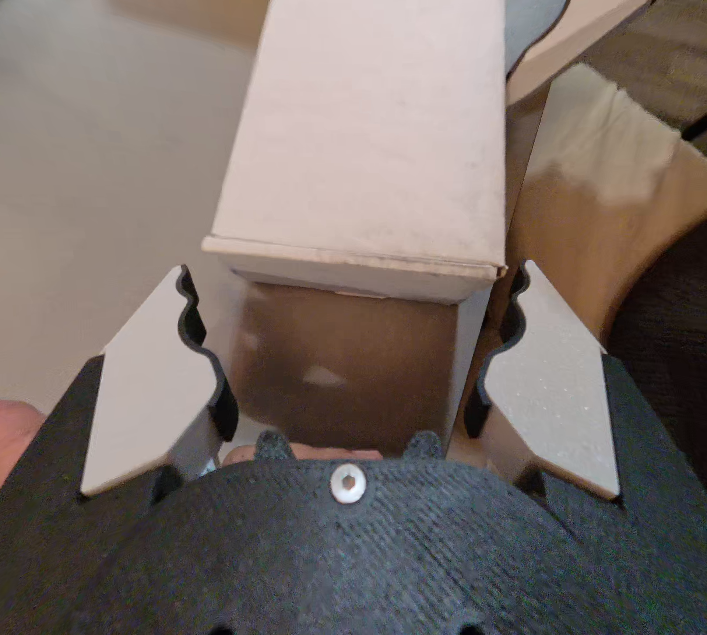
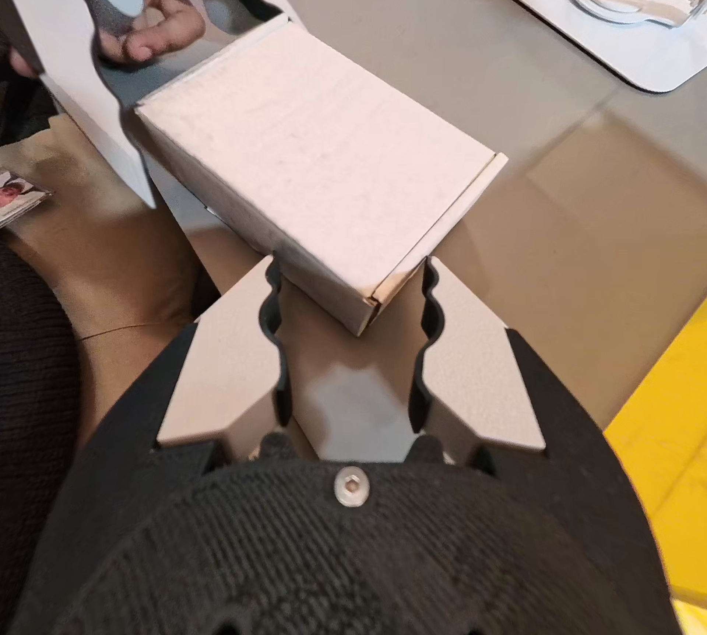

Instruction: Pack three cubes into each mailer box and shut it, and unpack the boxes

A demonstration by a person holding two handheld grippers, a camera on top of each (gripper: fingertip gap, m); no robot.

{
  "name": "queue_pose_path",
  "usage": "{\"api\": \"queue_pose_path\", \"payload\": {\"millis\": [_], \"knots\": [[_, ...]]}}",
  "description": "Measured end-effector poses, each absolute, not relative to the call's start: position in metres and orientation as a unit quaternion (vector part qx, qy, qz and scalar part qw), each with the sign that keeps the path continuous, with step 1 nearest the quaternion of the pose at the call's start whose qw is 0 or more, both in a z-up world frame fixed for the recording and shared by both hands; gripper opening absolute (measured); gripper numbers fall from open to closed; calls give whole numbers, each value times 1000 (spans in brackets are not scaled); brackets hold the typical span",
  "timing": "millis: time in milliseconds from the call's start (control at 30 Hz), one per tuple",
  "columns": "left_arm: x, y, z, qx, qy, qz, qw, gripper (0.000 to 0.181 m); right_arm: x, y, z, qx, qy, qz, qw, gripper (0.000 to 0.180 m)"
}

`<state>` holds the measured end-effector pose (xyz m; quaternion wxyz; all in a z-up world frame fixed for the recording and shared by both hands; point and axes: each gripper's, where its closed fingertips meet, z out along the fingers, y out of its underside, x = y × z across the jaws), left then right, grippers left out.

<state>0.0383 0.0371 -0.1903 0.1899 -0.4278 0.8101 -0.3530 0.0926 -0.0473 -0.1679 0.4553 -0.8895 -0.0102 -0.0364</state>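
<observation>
A white mailer box (image 1: 363, 119) with its lid shut lies lengthwise in front of me; it also shows in the right wrist view (image 2: 317, 165). My left gripper (image 1: 355, 268) is wide open, with a fingertip on each side of the box's near end, close to it but with slim gaps. My right gripper (image 2: 351, 264) is open around the box's opposite end, and the box's corner pokes in between its fingers (image 2: 459, 348). One right finger (image 1: 574, 23) shows beside the box's far right edge. The left gripper (image 2: 114, 42) and a hand show at the far end. No cubes are in view.
The grey table (image 2: 497, 157) carries a white plate with a metal stand (image 2: 612, 23) at the far right. A yellow surface (image 2: 658, 444) lies at the lower right. A small stack of cards (image 2: 19, 199) and a person's lap (image 2: 95, 272) are at the left.
</observation>
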Motion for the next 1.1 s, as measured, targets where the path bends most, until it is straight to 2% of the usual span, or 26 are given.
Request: {"api": "queue_pose_path", "payload": {"millis": [167, 267, 400, 533, 733, 800, 900, 1100], "knots": [[47, 33, -193, -376, 837, -320, 237, 145, 92, -48, -168, -890, -16, -40, 455, 74], [44, 39, -189, -395, 824, -333, 232, 140, 93, -46, -161, -882, -18, -48, 469, 71], [40, 45, -179, -439, 792, -378, 193, 138, 98, -44, -127, -844, -58, -142, 514, 86], [43, 43, -164, -481, 752, -417, 171, 137, 76, -37, -98, -785, -159, -286, 527, 84], [50, 40, -153, -514, 718, -434, 179, 137, 57, -19, -115, -776, -233, -366, 457, 86], [49, 35, -149, -515, 712, -444, 173, 136, 61, -17, -123, -774, -253, -395, 425, 83], [46, 23, -146, -503, 718, -451, 165, 136, 64, -14, -133, -769, -280, -428, 383, 66], [46, 26, -134, -480, 705, -489, 182, 130, 64, -16, -118, -740, -300, -470, 375, 63]]}}
